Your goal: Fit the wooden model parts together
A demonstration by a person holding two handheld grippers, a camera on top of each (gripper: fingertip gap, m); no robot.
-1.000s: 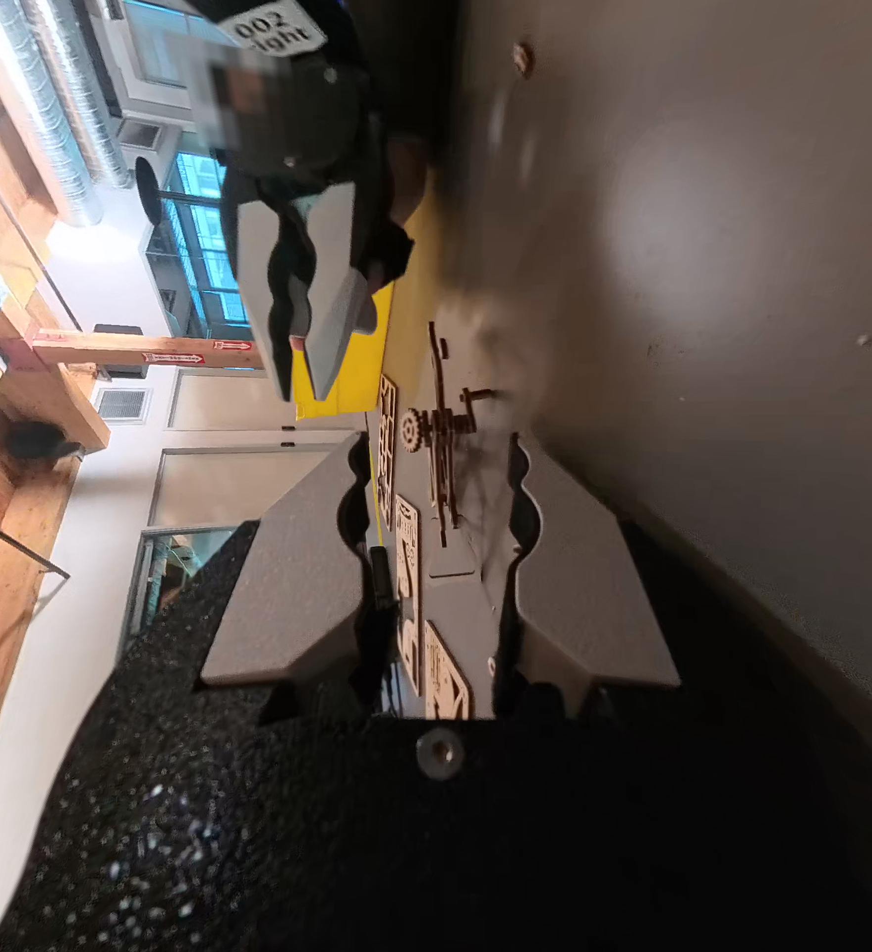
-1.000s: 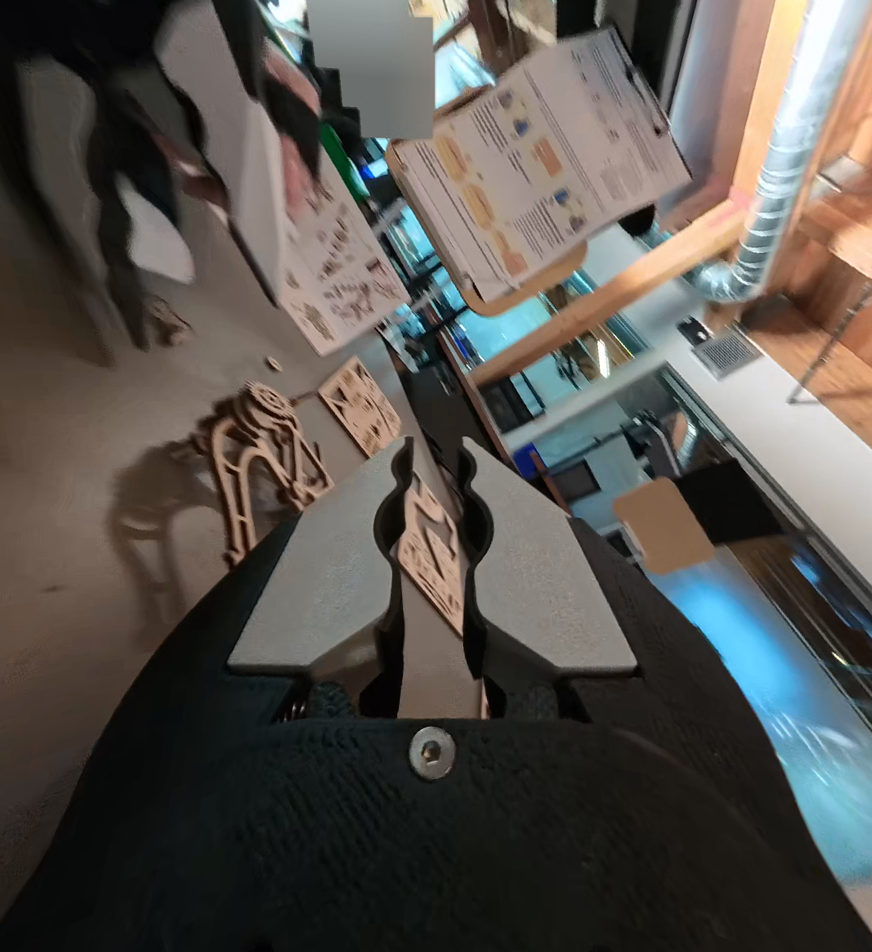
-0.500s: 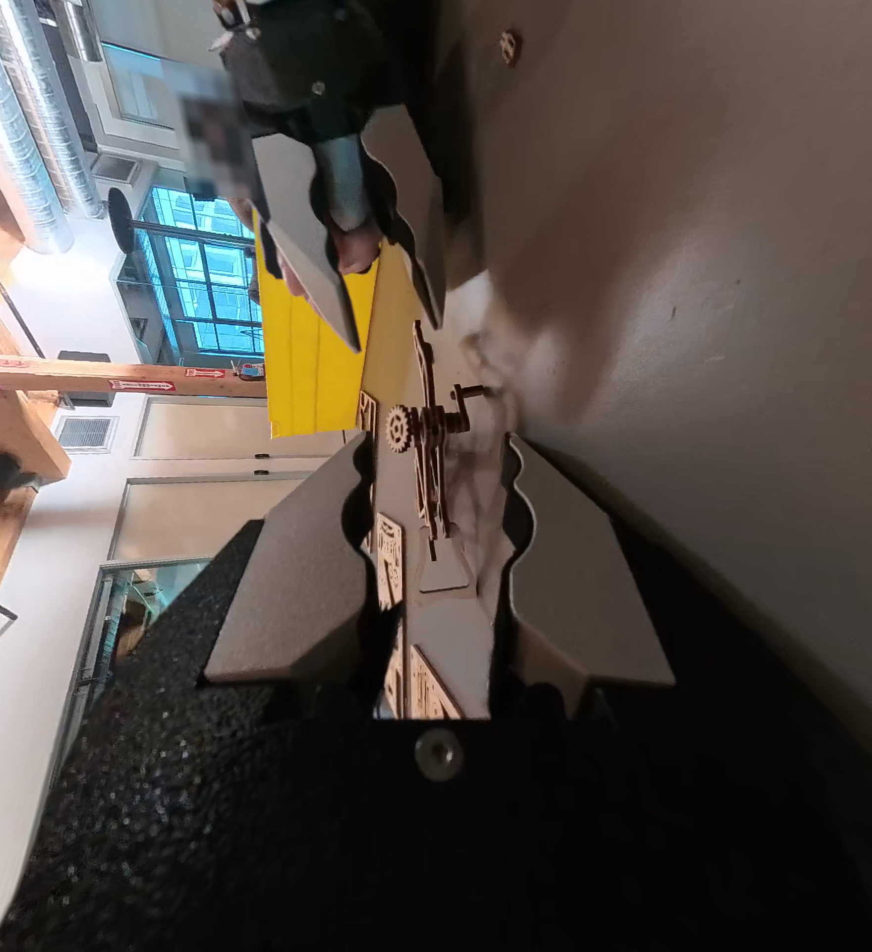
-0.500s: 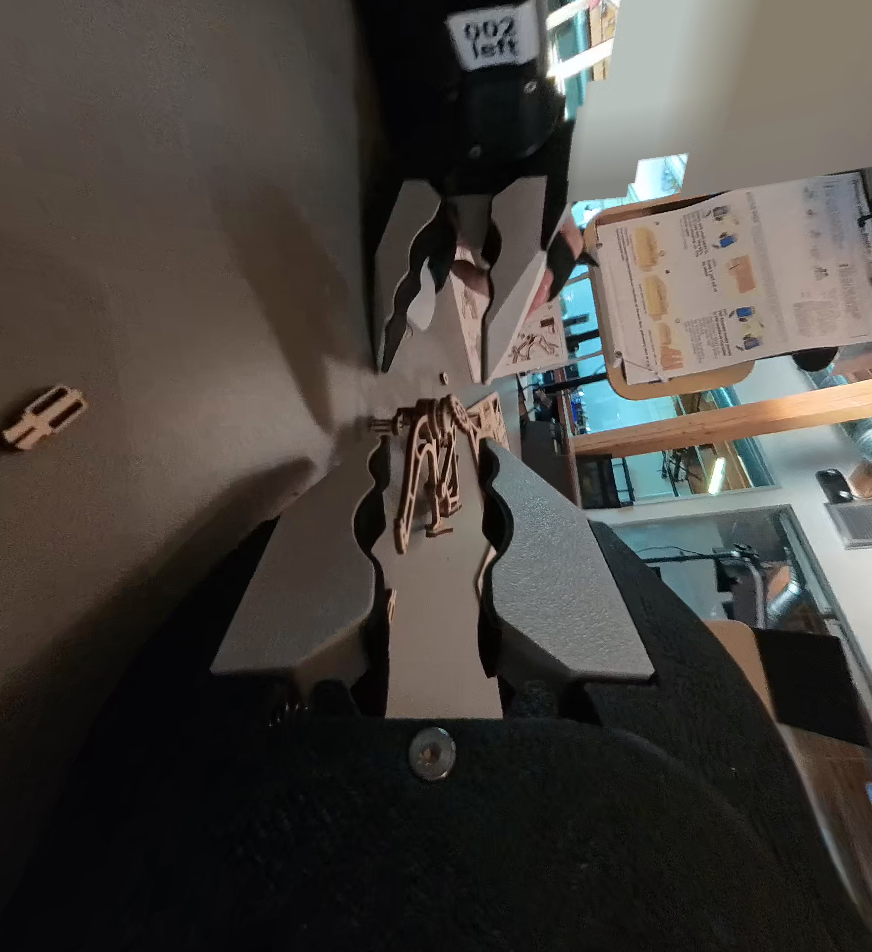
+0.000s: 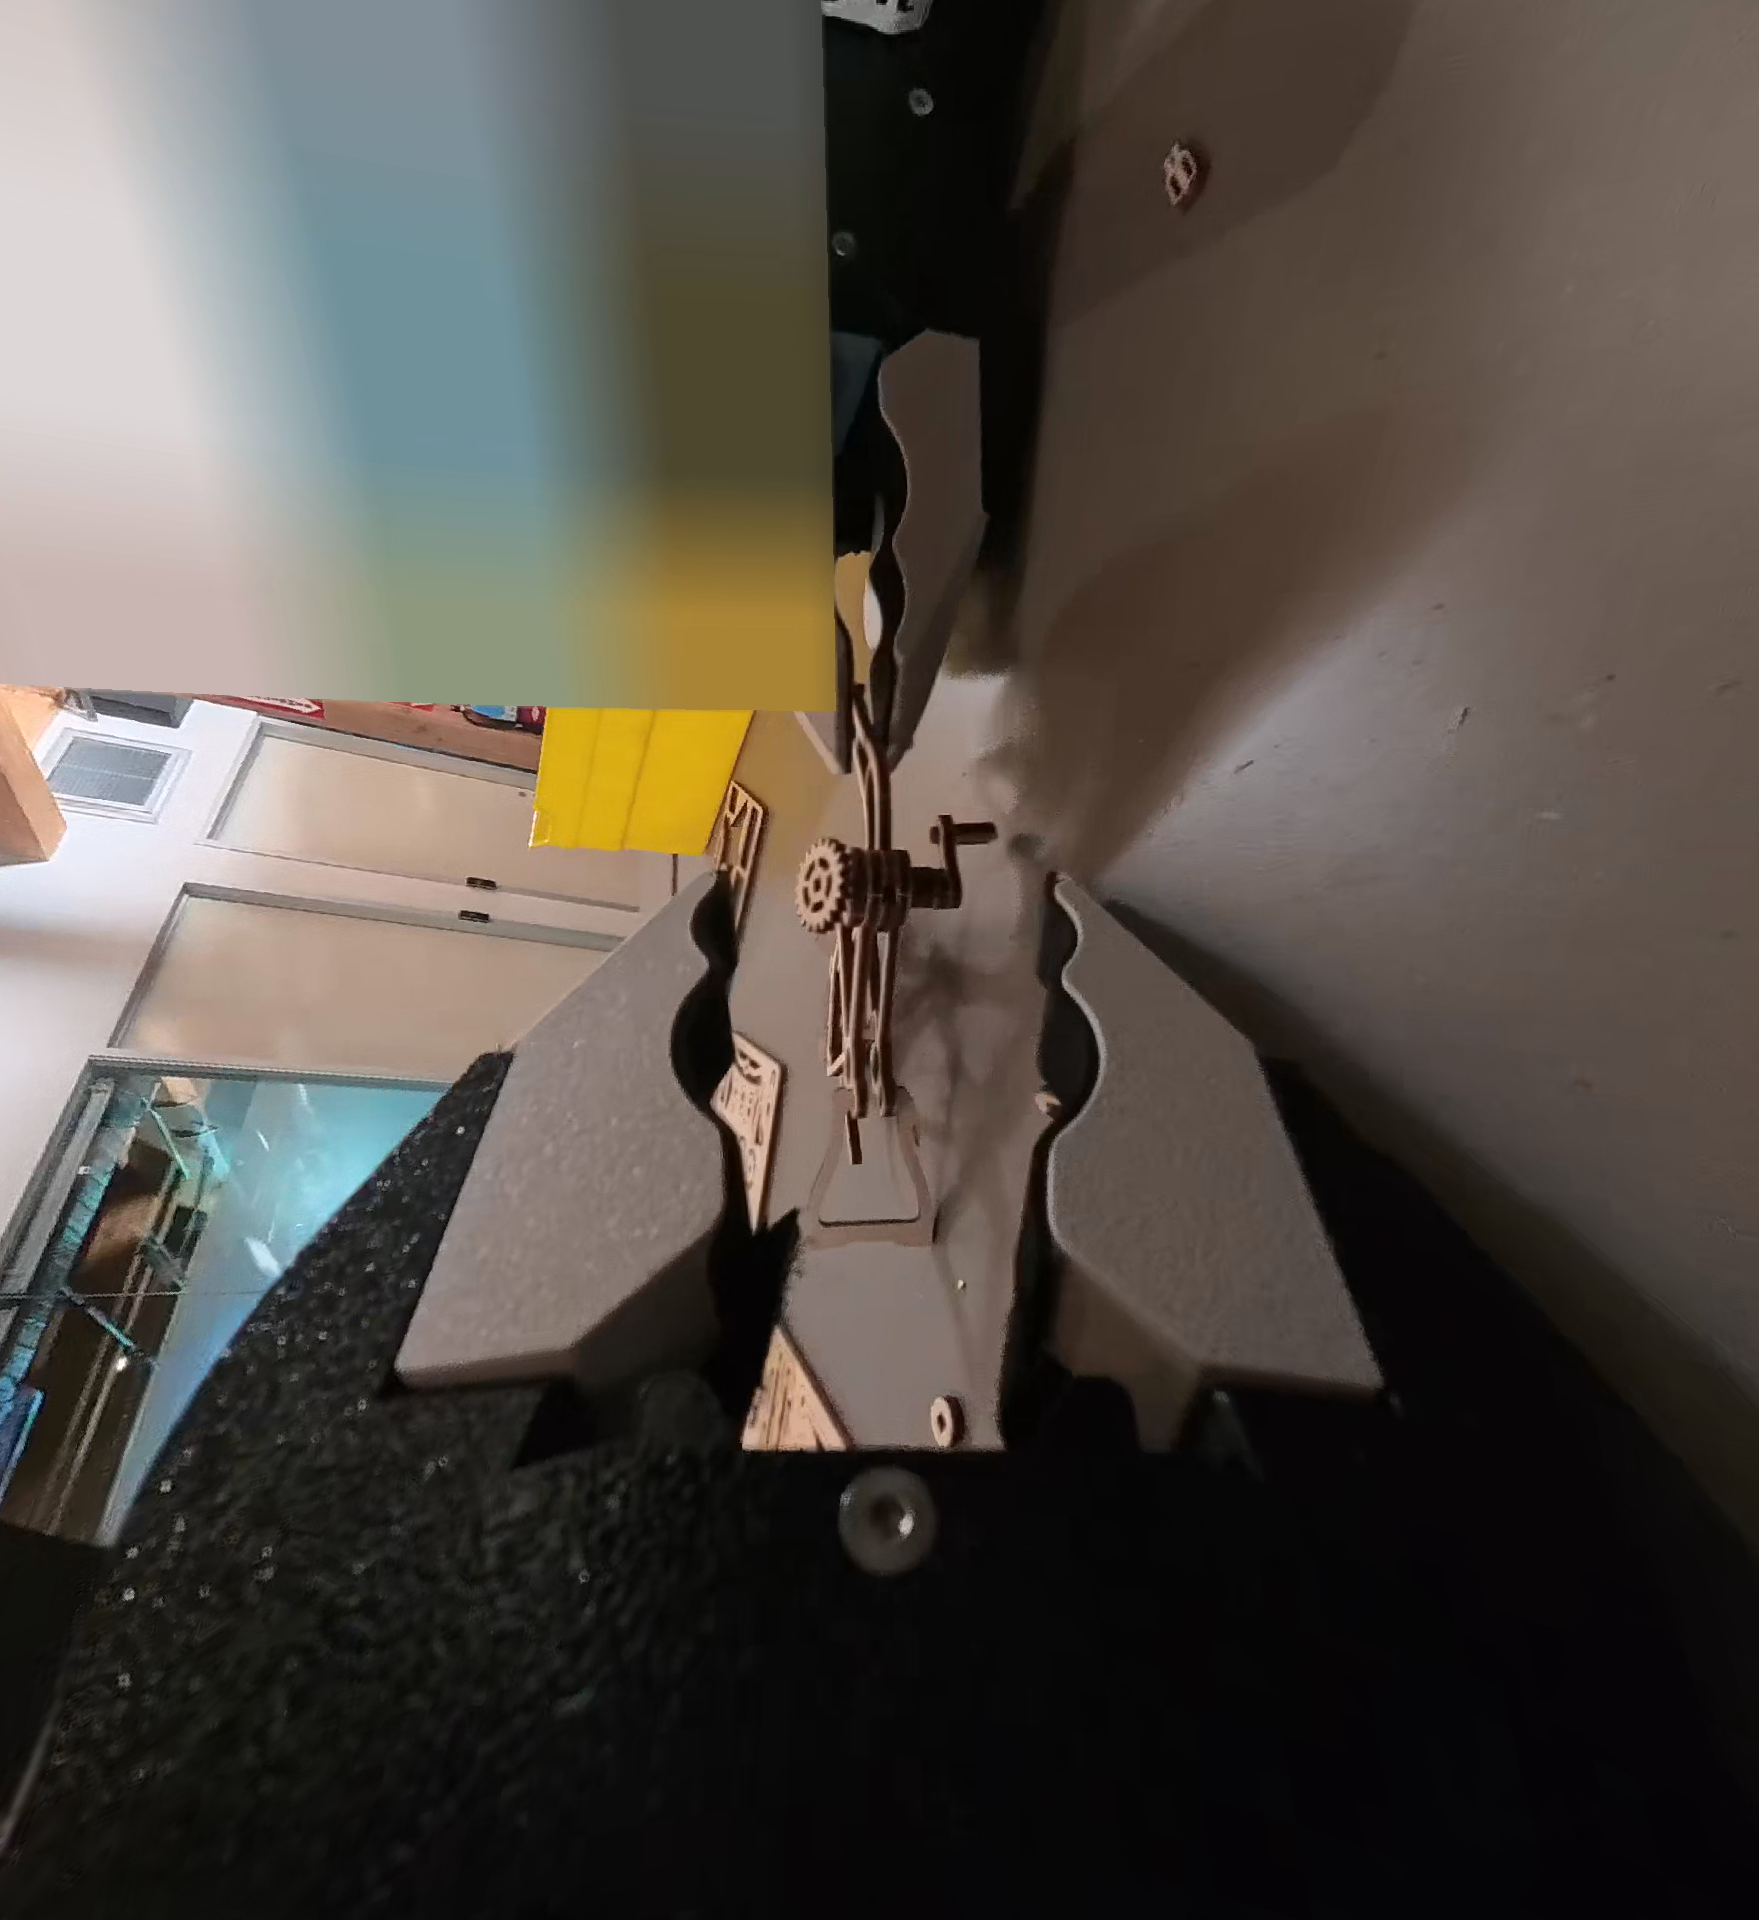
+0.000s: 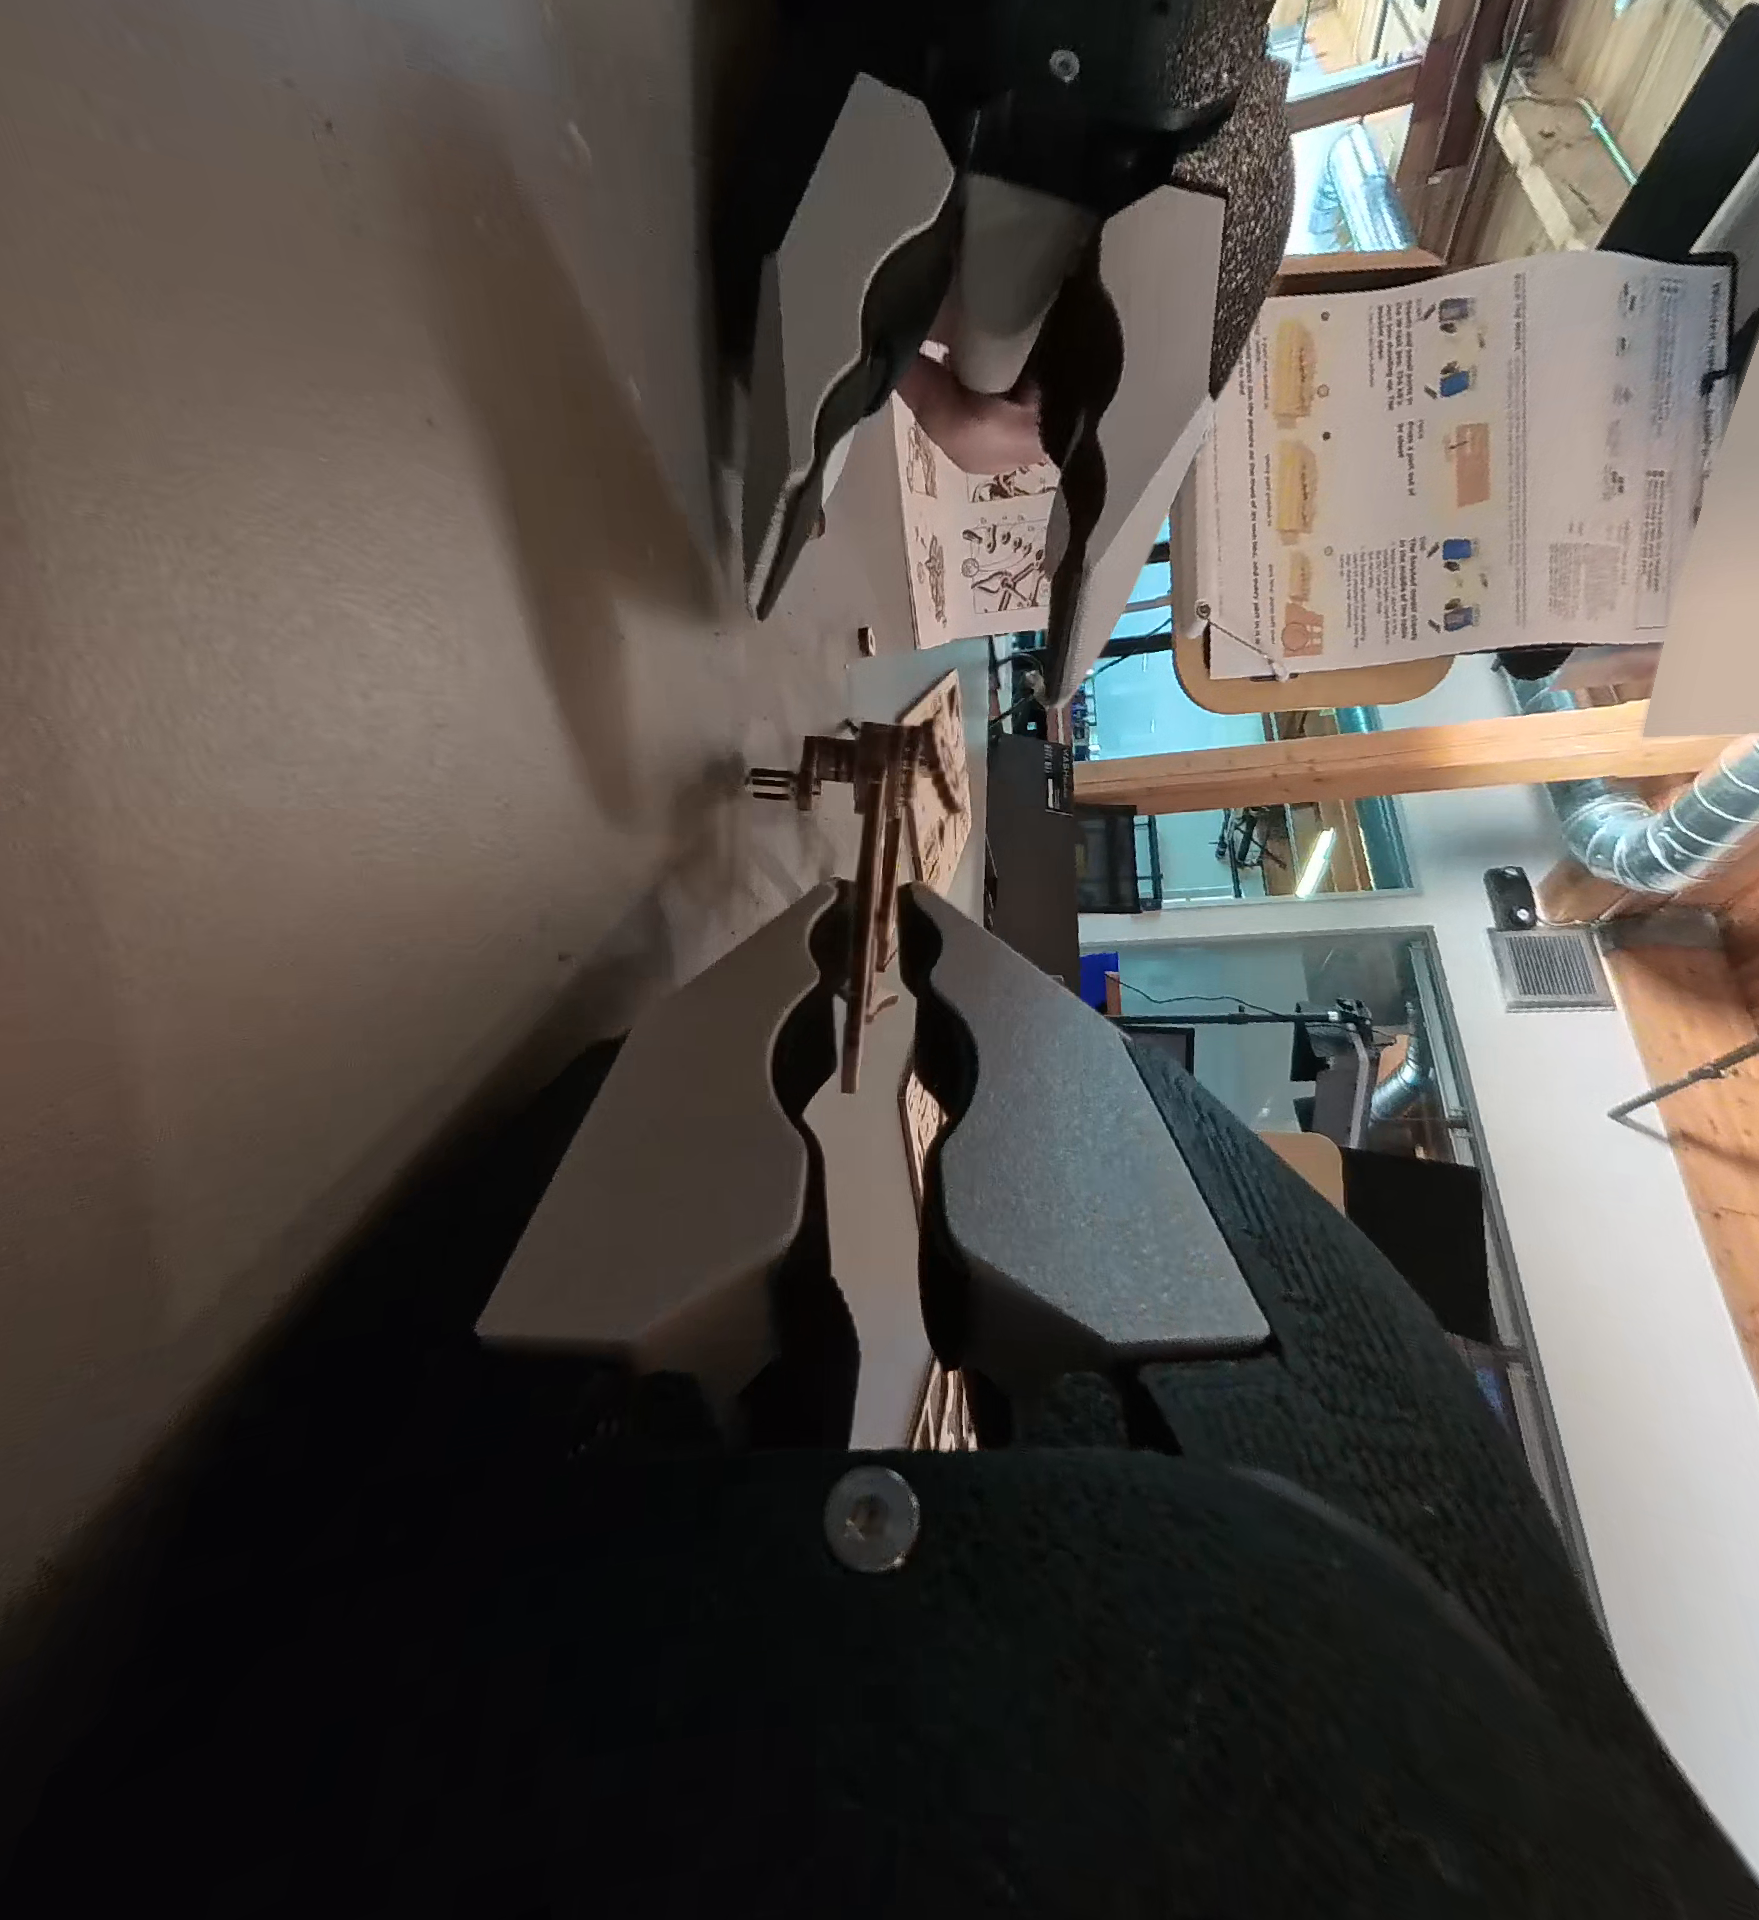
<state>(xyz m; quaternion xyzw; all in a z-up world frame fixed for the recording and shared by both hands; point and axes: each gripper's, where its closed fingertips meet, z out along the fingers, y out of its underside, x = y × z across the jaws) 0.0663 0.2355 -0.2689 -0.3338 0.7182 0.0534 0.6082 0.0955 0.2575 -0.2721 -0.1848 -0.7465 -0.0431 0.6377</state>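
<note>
Writing shows in several places, none repeated here: a printed instruction sheet [image 6: 1426, 447] on a clipboard, an open booklet of line drawings [image 6: 968, 540] beside it, a white label on a black box [image 6: 1036, 821] at the far side of the table [image 6: 231, 623], and the edge of a white tag on the right gripper's body at the top of the left wrist view.

The wooden model [image 5: 859, 997] stands on the table between the two grippers, which face each other. The left gripper [image 5: 885, 1039] has its jaws wide apart, with the model ahead of them and touching neither finger. The right gripper [image 6: 867, 935] has its jaws nearly together around the thin end of the model's frame. I cannot tell whether they press on it.

The model is a flat, laser-cut frame of pale brown ply seen edge-on, with a toothed gear [image 5: 818, 885] on one side and a small crank handle [image 5: 958, 836] on the other.

Cut-out part sheets [image 5: 750, 1101] lie near it, a yellow box [image 5: 636, 779] stands farther off, and a small loose wooden piece [image 5: 1181, 171] lies well apart.
</note>
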